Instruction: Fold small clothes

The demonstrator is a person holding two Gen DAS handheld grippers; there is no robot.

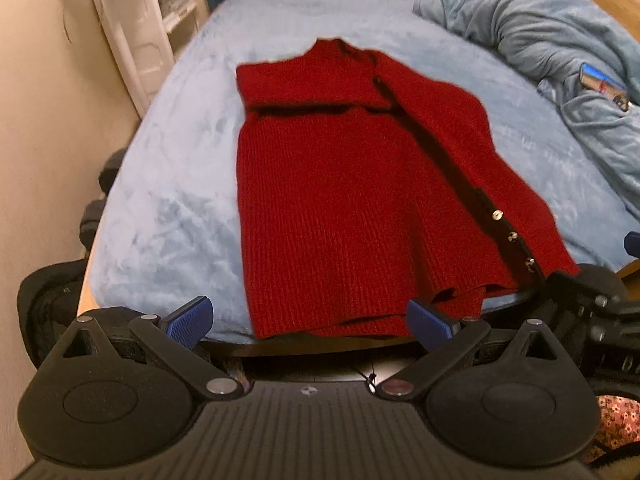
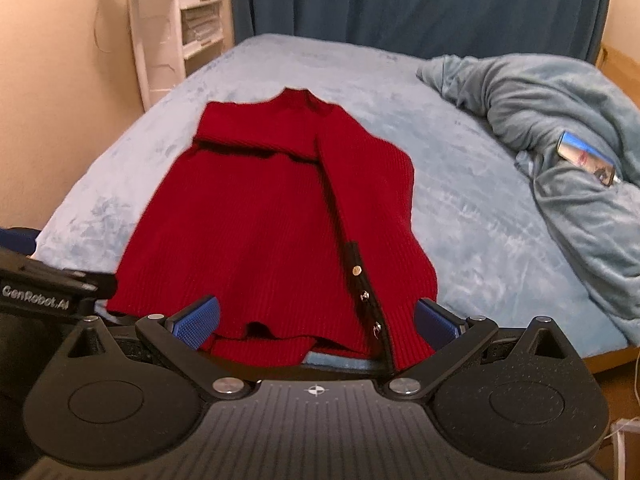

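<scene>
A red knit cardigan [image 1: 340, 200] [image 2: 264, 224] lies flat on the pale blue bed [image 1: 180, 208] [image 2: 480, 216], collar far, hem toward me. One sleeve is folded across its chest. A dark button band with gold buttons [image 1: 512, 236] [image 2: 366, 294] runs down its right side. My left gripper [image 1: 312, 320] hangs open just before the hem at the bed's near edge, holding nothing. My right gripper [image 2: 318, 320] is open too, its blue pads [image 2: 434, 322] either side of the hem's right part near the buttons. In the left wrist view the right gripper's body [image 1: 592, 296] shows at the right edge.
A rumpled grey-blue blanket [image 1: 560, 48] [image 2: 560, 128] fills the bed's right side, with a phone [image 1: 604, 84] [image 2: 586, 156] lying on it. A white fan stand [image 2: 148, 40] and shelves [image 1: 172, 0] stand by the left wall. Dark blue curtains [image 2: 400, 0] hang behind.
</scene>
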